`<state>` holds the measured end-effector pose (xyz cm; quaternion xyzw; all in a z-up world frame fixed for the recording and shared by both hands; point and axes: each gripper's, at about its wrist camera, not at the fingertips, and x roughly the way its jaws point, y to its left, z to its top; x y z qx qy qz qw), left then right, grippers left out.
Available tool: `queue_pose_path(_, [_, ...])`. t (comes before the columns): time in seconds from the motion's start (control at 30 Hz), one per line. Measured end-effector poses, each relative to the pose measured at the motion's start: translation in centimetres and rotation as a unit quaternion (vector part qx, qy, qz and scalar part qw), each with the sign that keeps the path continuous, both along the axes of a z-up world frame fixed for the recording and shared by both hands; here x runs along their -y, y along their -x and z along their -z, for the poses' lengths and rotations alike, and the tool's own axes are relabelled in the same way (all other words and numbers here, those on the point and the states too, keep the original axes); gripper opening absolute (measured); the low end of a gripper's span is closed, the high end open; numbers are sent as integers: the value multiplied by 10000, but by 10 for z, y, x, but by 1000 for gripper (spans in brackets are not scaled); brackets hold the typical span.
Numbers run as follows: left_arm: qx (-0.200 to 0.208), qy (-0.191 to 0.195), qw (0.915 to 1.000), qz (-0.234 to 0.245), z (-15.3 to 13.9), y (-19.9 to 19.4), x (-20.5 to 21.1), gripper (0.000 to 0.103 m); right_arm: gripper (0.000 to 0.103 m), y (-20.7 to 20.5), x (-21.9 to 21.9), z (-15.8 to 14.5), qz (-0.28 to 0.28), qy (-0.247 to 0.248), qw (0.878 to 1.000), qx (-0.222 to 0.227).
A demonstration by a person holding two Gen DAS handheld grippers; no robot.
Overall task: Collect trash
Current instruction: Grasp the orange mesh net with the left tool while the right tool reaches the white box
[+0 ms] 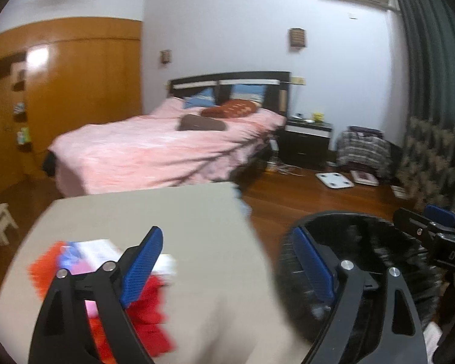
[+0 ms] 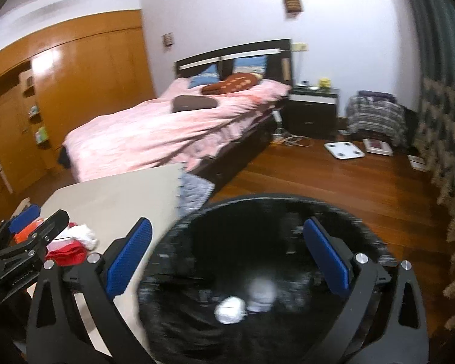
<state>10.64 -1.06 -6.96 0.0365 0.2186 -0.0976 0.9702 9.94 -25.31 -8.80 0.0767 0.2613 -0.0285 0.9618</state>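
Observation:
A black round trash bin (image 2: 257, 273) stands beside the beige table (image 2: 112, 200). White crumpled trash (image 2: 230, 309) lies inside the bin. My right gripper (image 2: 227, 261) is open and empty, held over the bin's mouth. A pile of red, orange and white wrappers (image 1: 106, 279) lies on the table (image 1: 166, 218). My left gripper (image 1: 230, 270) is open and empty, one finger over the pile, the other over the bin's rim (image 1: 333, 221). The pile also shows in the right wrist view (image 2: 72, 242), under the left gripper.
A bed with a pink cover (image 1: 166, 145) stands behind the table. A nightstand (image 1: 306, 139), a white scale (image 1: 333, 179) and a covered chair (image 1: 364, 148) are on the wooden floor. A curtain (image 1: 433, 91) hangs at right. A small stool (image 1: 1, 221) is at left.

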Motion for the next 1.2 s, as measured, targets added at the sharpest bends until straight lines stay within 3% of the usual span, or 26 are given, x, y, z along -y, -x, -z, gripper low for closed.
queue_pose_path(0.23, [154, -354, 9946, -966, 5, 9, -81, 86, 97, -31, -79, 4, -708, 49, 9975, -46])
queue_pose_path(0.43, [40, -319, 9855, -1665, 13, 3, -142, 84, 97, -45, -128, 8, -1149, 101, 9933, -62])
queue_pose_path(0.6, [-196, -282, 9790, -2009, 29, -11, -173, 75, 97, -57, -157, 11, -1375, 132, 9904, -87])
queue_pose_path(0.8, [-454, -254, 9772, -2060, 50, -20, -185, 65, 97, -69, -178, 22, -1537, 153, 9879, -122])
queue_pose_path(0.97, [-685, -151, 9791, -1908, 65, -33, -191, 51, 97, -83, -199, 27, -1770, 75, 9840, -204])
queue_pose_path(1.13, [-843, -53, 9787, -1871, 75, -38, -200, 23, 96, -93, -220, 32, -2043, 122, 9784, -275])
queue_pose_path(1.2, [-841, -80, 9790, -1857, 75, -37, -202, 17, 94, -96, -225, 34, -2134, 120, 9764, -315])
